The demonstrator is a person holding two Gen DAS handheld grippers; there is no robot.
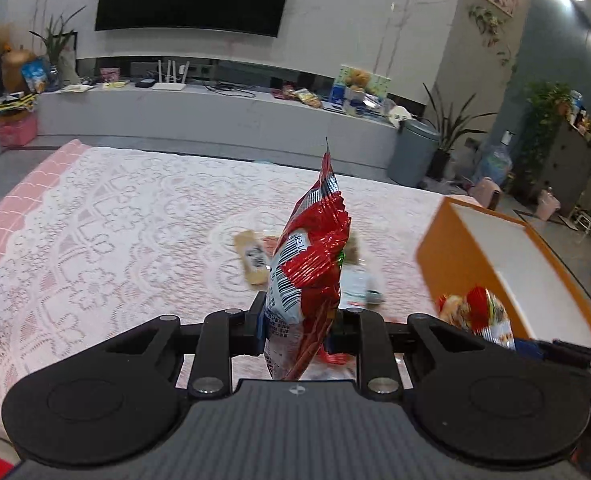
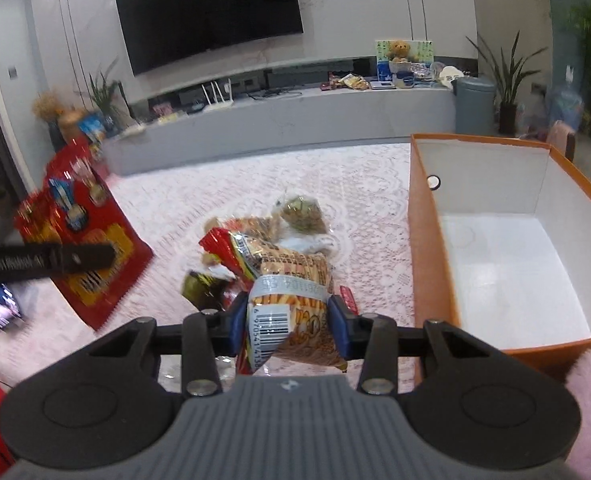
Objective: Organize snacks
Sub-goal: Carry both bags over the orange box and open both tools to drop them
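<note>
Pink lace cloth covers the table [image 1: 107, 216], with a wall-mounted black television and a long grey console behind it. Left claw [image 1: 300, 330] is closed on a crinkly red foil snack bag [image 1: 311, 256], gripped low so the bag stands upright, long axis pointing up. Right claw [image 2: 291, 322] clamps a yellow-and-red printed snack packet [image 2: 285, 280], long axis running forward away from the camera. Both are lifted clear of the loose pile of snack packs [image 2: 295, 216] lying mid-table. What matters now: the open orange cardboard box with white lining [image 2: 495, 264] sits to the right of both claws, and the right claw is just beside its near wall, the left farther off. Right wrist view looks straight into the box, which appears empty; left wrist view catches only its blurred outer corner [image 1: 447, 240], plus the other packet [image 1: 475, 312] at its right edge.
</note>
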